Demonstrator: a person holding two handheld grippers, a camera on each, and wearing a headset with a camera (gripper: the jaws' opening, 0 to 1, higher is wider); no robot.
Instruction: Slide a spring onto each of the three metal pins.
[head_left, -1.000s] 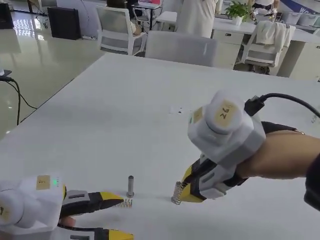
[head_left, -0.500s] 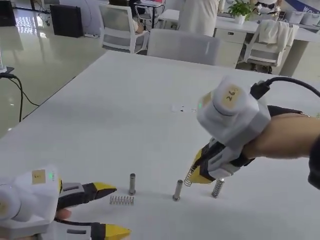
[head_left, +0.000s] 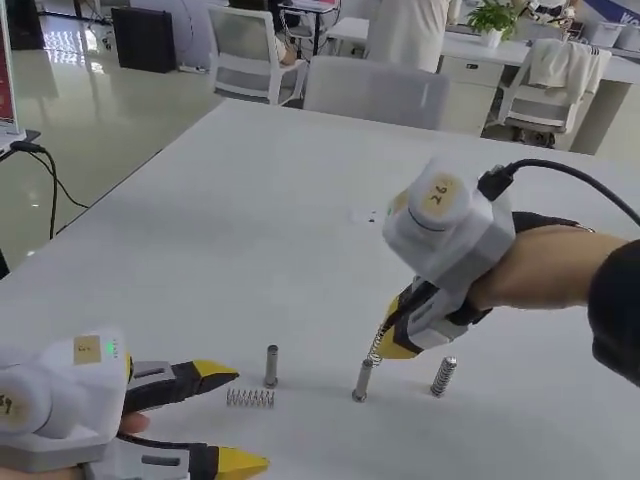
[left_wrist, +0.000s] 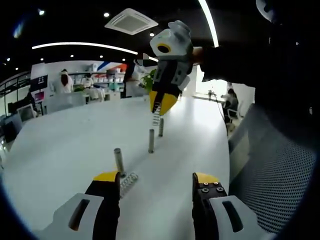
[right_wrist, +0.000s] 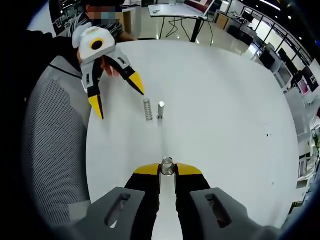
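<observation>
Head view: my right gripper (head_left: 392, 346), jaws narrow on held spring (head_left: 375, 345). Half second ago spring was beside middle pin (head_left: 361, 381); now its low end is over pin top. Right pin (head_left: 443, 376) already wears spring. Left pin (head_left: 271, 365) bare, loose spring (head_left: 249, 398) near it.
Left gripper view: my left gripper (left_wrist: 156, 179) wide, empty.
Right gripper view: held spring end-on between my jaws. Second pin probably next, one remains.

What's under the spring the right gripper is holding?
The middle pin stands just below the spring held by the right gripper. In the right gripper view, the spring covers that pin.
</observation>
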